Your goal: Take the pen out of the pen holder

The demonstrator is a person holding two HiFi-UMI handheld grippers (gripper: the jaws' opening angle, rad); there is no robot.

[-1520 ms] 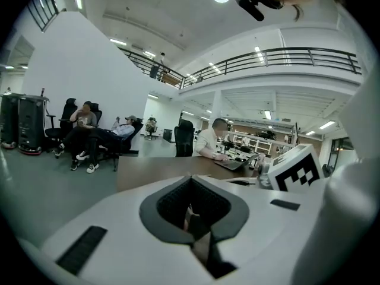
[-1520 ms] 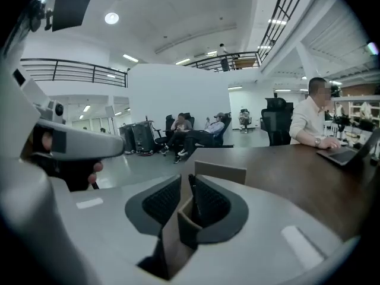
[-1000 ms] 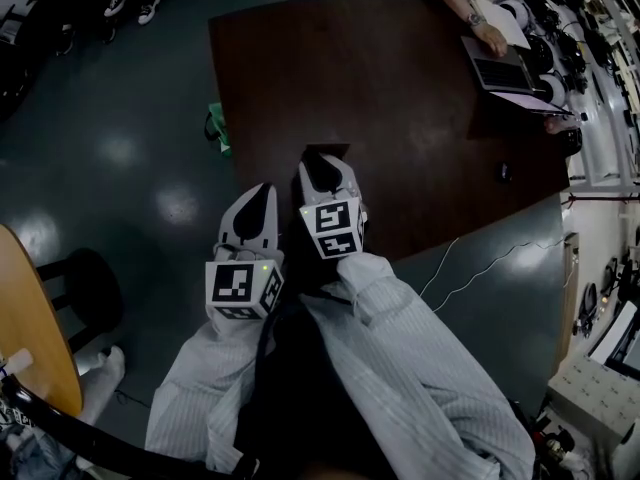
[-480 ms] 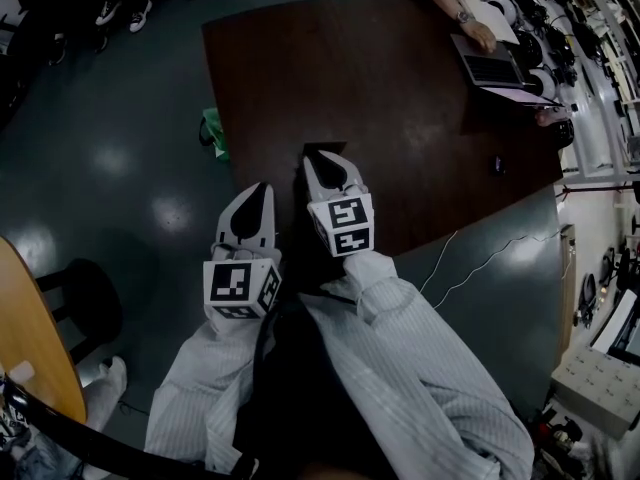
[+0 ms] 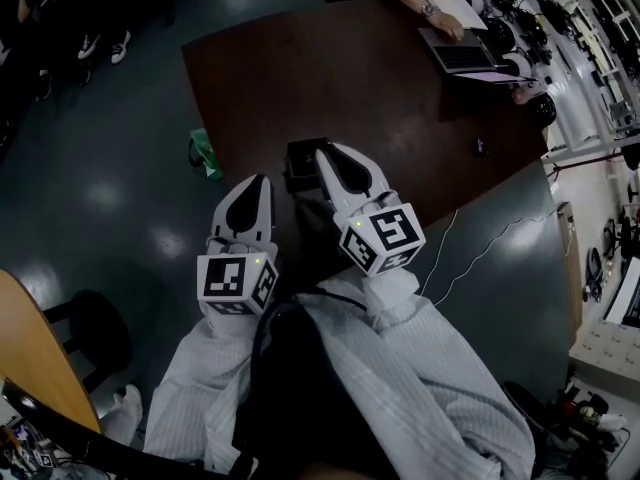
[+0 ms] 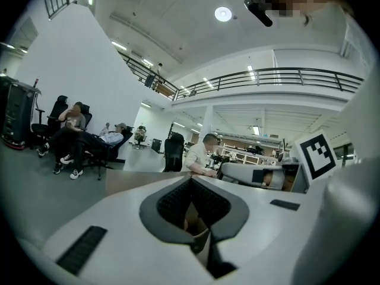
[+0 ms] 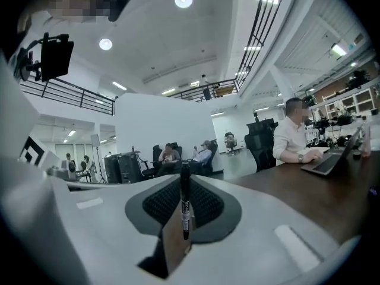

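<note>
With the right gripper point(image 5: 336, 160) clamped on the upright pen point(image 7: 185, 209) just beside the dark pen holder point(image 5: 301, 164), and the left gripper point(image 5: 254, 188) closed empty, raise vertically, holding clamp pressure steady.

Overhead plus level views, common table point(image 5: 380, 88)

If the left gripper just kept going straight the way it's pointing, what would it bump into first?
Probably the brown table, whose top stretches ahead just beyond the shut tips of the left gripper. If it skims above, nothing else shows until the seated person far off.
</note>
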